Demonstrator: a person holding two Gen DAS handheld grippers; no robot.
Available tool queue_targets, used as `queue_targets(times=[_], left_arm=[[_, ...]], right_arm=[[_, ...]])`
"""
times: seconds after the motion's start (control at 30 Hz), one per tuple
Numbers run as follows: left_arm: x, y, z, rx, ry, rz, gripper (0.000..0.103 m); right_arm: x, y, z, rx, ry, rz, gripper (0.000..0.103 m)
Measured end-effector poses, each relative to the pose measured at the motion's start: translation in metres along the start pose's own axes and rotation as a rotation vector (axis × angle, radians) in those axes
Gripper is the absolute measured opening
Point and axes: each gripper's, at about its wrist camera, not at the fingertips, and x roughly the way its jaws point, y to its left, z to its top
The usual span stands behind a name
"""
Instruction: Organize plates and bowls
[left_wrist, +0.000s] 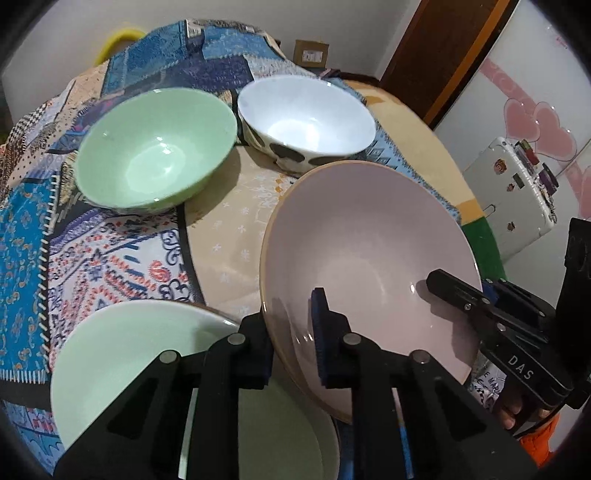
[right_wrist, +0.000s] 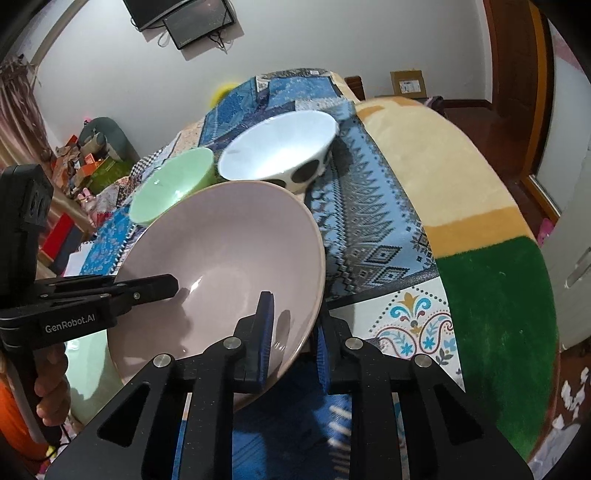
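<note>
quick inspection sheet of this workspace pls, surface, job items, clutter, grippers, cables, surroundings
surface: round table under patchwork cloths.
job's things: large pink ceramic bowl tilted, its low side over a pale green plate; green bowl and white black-spotted bowl upright behind.
clutter: nothing seen on the table besides dishes.
grippers: left gripper and right gripper each shut on the pink bowl's rim, opposite sides.
cables: wires hanging under a wall screen.
surroundings: wooden door, cardboard box, white stickered case, floor clutter.
</note>
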Motion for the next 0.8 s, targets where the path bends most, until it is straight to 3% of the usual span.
queue_targets(times=[0.33, 0.8], left_arm=[[-0.063, 0.012, -0.016, -0.009, -0.098, 0.005, 0.018], [-0.145, 0.07, -0.063, -0.096, -0.184, 0.052, 0.018]], right_arm=[[-0.031, 0.042, 0.008, -0.054, -0.066, 0.003, 0.019], [-0.039, 0.124, 0.007, -0.147, -0.097, 0.064, 0.018]])
